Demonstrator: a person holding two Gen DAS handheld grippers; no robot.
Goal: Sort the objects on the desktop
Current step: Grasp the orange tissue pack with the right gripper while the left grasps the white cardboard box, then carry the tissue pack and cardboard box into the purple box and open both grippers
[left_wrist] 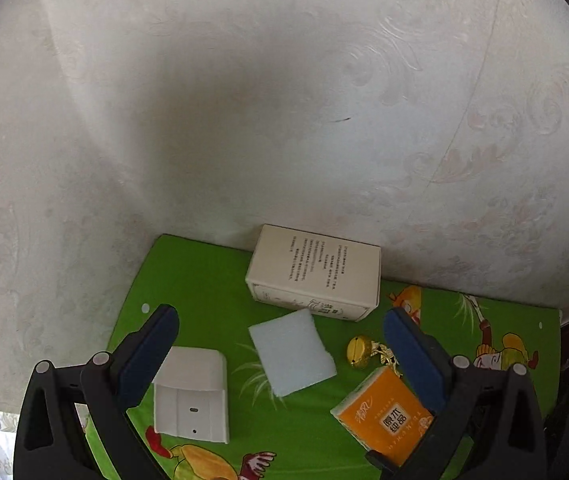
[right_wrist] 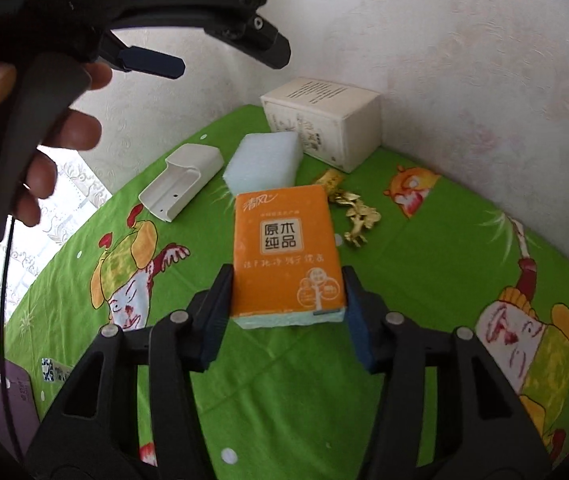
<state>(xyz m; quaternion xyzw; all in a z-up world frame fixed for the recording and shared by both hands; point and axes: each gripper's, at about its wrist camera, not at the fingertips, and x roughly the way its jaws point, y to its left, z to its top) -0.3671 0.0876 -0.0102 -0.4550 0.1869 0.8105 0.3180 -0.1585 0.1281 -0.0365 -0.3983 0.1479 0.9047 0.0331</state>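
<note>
Right claw (right_wrist: pixel 286 312) — orange tissue pack (right_wrist: pixel 286 248) between pads

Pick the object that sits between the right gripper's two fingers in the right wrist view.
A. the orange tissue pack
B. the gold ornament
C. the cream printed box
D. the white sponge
A: the orange tissue pack lies between the fingers of the right gripper, both blue pads against its sides, while the other three things lie farther back on the green cloth.

Right gripper (right_wrist: pixel 286 320): black plastic frame, triangular cutouts, silver round pivot pins, dark blue pads. Left gripper (left_wrist: pixel 280 354): same build. Thin black cable (right_wrist: pixel 4 300).
</note>
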